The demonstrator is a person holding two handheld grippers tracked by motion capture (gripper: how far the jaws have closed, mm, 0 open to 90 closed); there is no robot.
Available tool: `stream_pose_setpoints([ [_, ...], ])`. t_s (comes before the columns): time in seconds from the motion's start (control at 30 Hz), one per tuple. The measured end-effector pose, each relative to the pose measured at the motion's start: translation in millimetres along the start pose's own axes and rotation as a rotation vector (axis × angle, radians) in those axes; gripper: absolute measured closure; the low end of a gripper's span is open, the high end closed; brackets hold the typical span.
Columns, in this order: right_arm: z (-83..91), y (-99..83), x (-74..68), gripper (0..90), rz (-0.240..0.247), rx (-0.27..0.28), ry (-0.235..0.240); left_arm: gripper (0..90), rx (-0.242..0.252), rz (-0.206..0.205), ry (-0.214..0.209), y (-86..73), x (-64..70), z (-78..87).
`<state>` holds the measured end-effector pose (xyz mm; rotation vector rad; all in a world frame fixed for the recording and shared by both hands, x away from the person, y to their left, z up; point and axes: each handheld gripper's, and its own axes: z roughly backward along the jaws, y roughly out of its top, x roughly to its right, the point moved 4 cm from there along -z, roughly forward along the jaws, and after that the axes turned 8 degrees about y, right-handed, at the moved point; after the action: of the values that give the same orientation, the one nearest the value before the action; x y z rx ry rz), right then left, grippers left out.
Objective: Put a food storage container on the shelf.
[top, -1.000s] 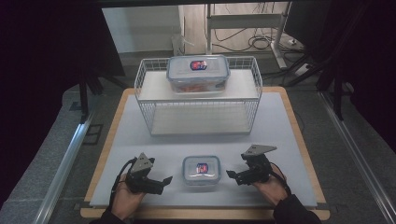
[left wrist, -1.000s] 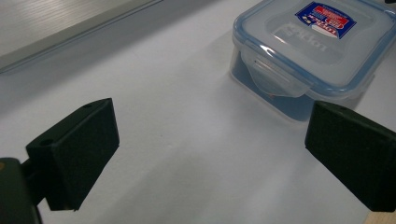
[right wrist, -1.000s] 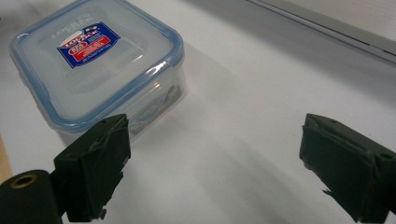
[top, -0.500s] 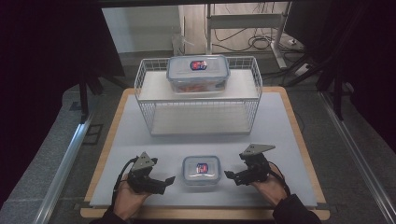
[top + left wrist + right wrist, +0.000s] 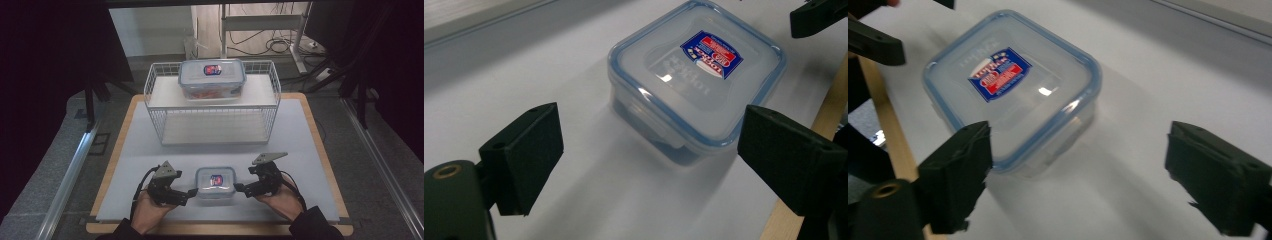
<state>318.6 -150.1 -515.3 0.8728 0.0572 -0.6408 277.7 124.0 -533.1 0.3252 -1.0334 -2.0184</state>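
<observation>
A small clear box with a blue-rimmed lid and a red and blue label (image 5: 215, 181) sits on the white mat near the front edge. My left gripper (image 5: 189, 193) stands open just left of it, and my right gripper (image 5: 240, 189) stands open just right of it; neither touches it. In the left gripper view the box (image 5: 696, 75) lies ahead and slightly right of the open left gripper (image 5: 654, 142). The right gripper view has the box (image 5: 1013, 90) ahead and left of the open right gripper (image 5: 1080, 165), one jaw overlapping its near corner.
A white wire rack (image 5: 212, 125) stands at the back of the mat, and a larger lidded clear box (image 5: 212, 79) rests on its top shelf. The mat (image 5: 300, 150) lies on a wooden board whose edge (image 5: 220, 229) runs along the front. Dark floor surrounds the table.
My left gripper has shifted a little to the right, closer to the small box. The right gripper has barely moved. The box has stayed in place.
</observation>
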Motion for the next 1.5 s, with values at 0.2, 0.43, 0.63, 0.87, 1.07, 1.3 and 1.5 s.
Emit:
stream_pose_setpoints([
  [0.2, -10.4, 1.6, -2.7, 17.1, -0.017, -0.017, 0.05, 6.3, -0.052, 0.027, -0.075, 4.1, -0.9, -17.8],
  [0.43, -26.4, 2.7, -2.2, 16.5, -0.055, -0.048, 0.106, 9.3, -0.072, 0.071, -0.149, 7.6, -0.4, -31.9],
  [0.63, -36.5, 2.7, 0.7, 19.6, -0.131, -0.06, 0.204, 11.2, -0.093, 0.126, -0.237, 7.0, 0.4, -41.3],
  [0.87, -30.4, 2.2, -3.3, 28.3, -0.107, -0.063, 0.193, 19.9, -0.079, 0.078, -0.194, 7.1, 4.9, -31.9],
  [1.07, -23.2, -7.4, -4.8, 39.2, -0.143, -0.019, 0.229, 31.4, -0.069, 0.133, -0.231, -5.8, 5.7, -20.8],
  [1.3, -15.2, -12.1, -3.1, 50.1, -0.177, 0.026, 0.269, 46.0, -0.031, 0.163, -0.257, -12.3, 6.0, -12.7],
  [1.5, -13.4, -13.6, -4.3, 51.8, -0.186, 0.038, 0.275, 52.5, 0.006, 0.26, -0.325, -14.5, -2.0, -11.7],
])
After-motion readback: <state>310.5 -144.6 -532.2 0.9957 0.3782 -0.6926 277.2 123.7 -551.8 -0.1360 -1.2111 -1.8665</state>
